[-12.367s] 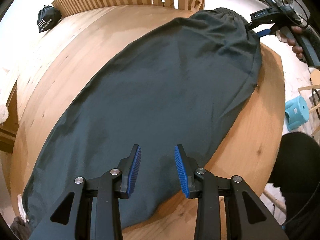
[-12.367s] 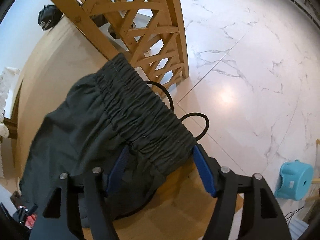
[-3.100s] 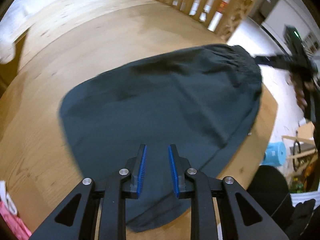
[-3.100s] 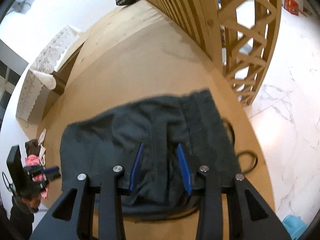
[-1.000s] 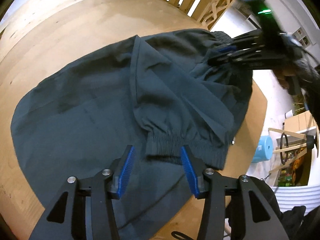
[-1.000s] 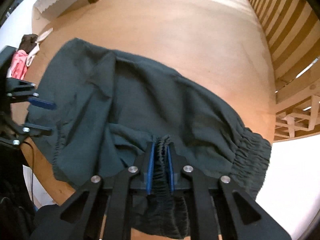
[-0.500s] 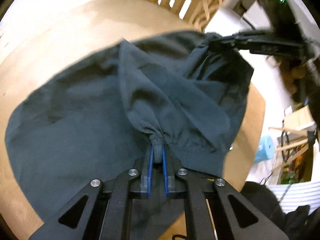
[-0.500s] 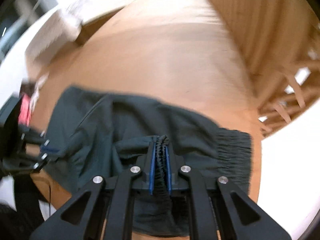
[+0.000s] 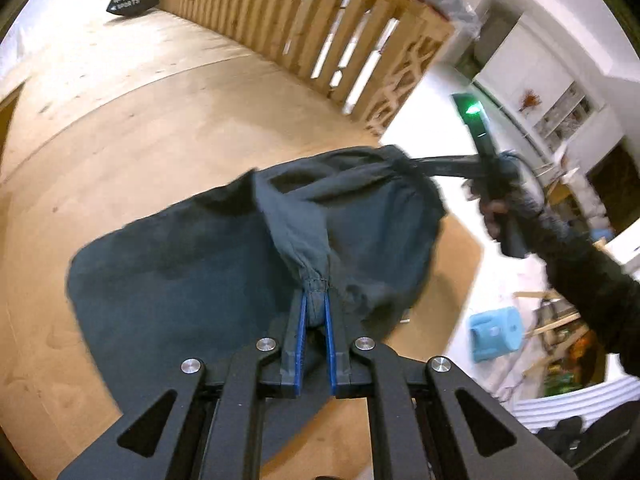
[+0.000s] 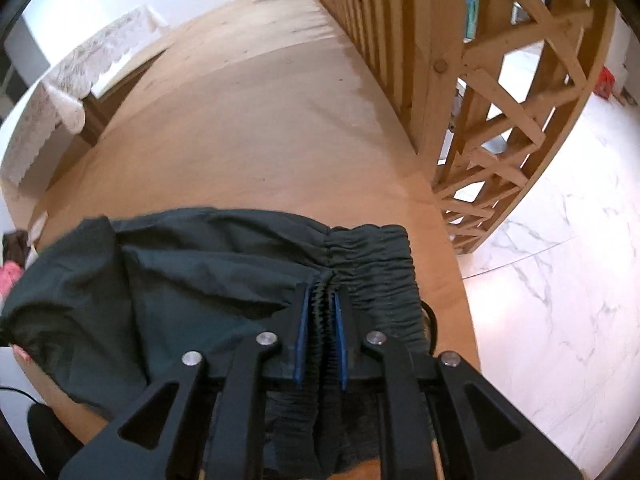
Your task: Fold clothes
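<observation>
Left gripper (image 9: 315,300) pinches cuff (image 9: 316,286) at 6 o'clock; right gripper (image 10: 320,300) clamps waistband (image 10: 372,264) — thin bites; uneven pull could slip trousers (image 9: 180,264), skewing fold.

Matt dark cloth trousers (image 9: 192,264) on a smooth wooden table (image 9: 160,120).

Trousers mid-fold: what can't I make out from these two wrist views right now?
- Left wrist view: the right gripper tips, blurred by motion and buried in the dark trousers.
- Left wrist view: the trousers' near edge, hidden under the left gripper frame.
- Right wrist view: the near waistband edge, covered by the right gripper frame.
- Right wrist view: the left gripper, off the left edge.
- Both views: how many layers are stacked; folds hide that.
</observation>
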